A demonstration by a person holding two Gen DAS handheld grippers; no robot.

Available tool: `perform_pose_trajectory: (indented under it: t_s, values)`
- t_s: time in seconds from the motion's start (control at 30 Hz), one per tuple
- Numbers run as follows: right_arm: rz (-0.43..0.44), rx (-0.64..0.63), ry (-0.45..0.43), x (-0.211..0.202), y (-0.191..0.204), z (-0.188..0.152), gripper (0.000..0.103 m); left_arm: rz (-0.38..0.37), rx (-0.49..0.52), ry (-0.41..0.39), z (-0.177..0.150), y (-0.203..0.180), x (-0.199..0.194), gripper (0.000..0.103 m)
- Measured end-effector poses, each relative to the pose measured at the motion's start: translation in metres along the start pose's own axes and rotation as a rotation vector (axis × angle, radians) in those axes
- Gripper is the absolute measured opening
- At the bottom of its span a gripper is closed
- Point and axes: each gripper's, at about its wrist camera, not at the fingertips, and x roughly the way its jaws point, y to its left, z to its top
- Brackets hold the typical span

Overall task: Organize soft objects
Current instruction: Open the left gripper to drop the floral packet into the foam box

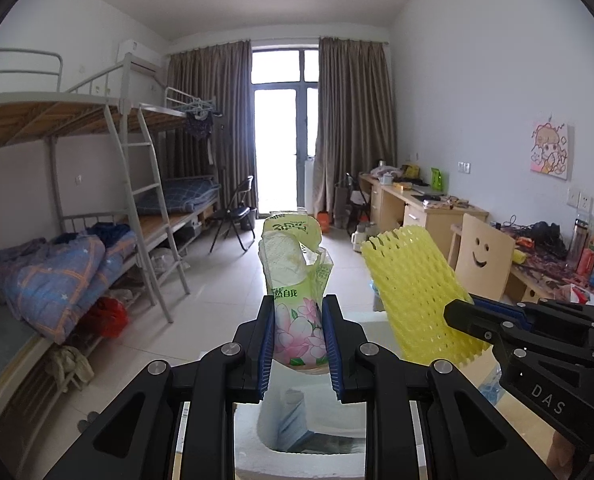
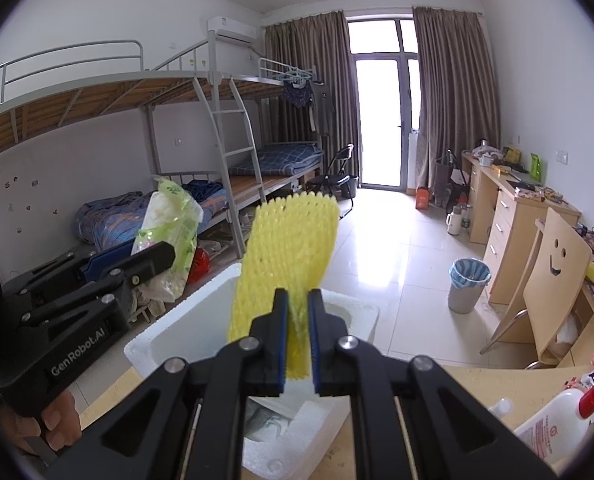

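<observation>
My left gripper point(image 1: 299, 344) is shut on a tissue pack point(image 1: 297, 280) in a green floral wrapper, held upright over a white foam box point(image 1: 253, 452). The same tissue pack point(image 2: 169, 236) and left gripper point(image 2: 153, 260) show at the left of the right wrist view. My right gripper point(image 2: 297, 344) is shut on the lower end of a yellow foam net sleeve point(image 2: 289, 248), which stands up above the white foam box point(image 2: 169, 332). In the left wrist view the yellow sleeve point(image 1: 413, 292) and right gripper point(image 1: 463, 318) sit to the right.
The foam box rests on a wooden tabletop point(image 2: 477, 384) with a white bottle point(image 2: 549, 424) at the right. Beyond are bunk beds point(image 1: 77, 248) on the left, a smiley-face chair point(image 2: 553, 276), desks point(image 2: 509, 204) along the right wall, and a bin point(image 2: 467, 284) on the tiled floor.
</observation>
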Motion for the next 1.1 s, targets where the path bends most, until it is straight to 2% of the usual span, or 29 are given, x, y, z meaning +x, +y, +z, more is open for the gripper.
perform_pose_trajectory:
  t_s: [0.23, 0.43, 0.77, 1.0, 1.1]
  values:
    - [-0.061, 0.026, 0.009, -0.013, -0.009, 0.003, 0.012, -0.069, 0.002, 0.028, -0.003, -0.011, 0.009, 0.025]
    - [-0.067, 0.015, -0.009, -0.019, -0.005, 0.007, 0.012, -0.113, 0.039, 0.034, -0.007, -0.031, 0.007, 0.025]
    - [-0.062, 0.014, 0.005, -0.006, -0.009, 0.005, 0.012, -0.089, 0.013, 0.086, -0.009, -0.021, 0.021, 0.025]
    - [-0.061, 0.008, 0.007, -0.005, -0.008, 0.002, 0.012, -0.082, 0.017, 0.084, -0.010, -0.021, 0.020, 0.025]
    - [-0.064, 0.008, 0.008, -0.005, -0.008, 0.001, 0.012, -0.072, 0.014, 0.085, -0.010, -0.023, 0.019, 0.029]
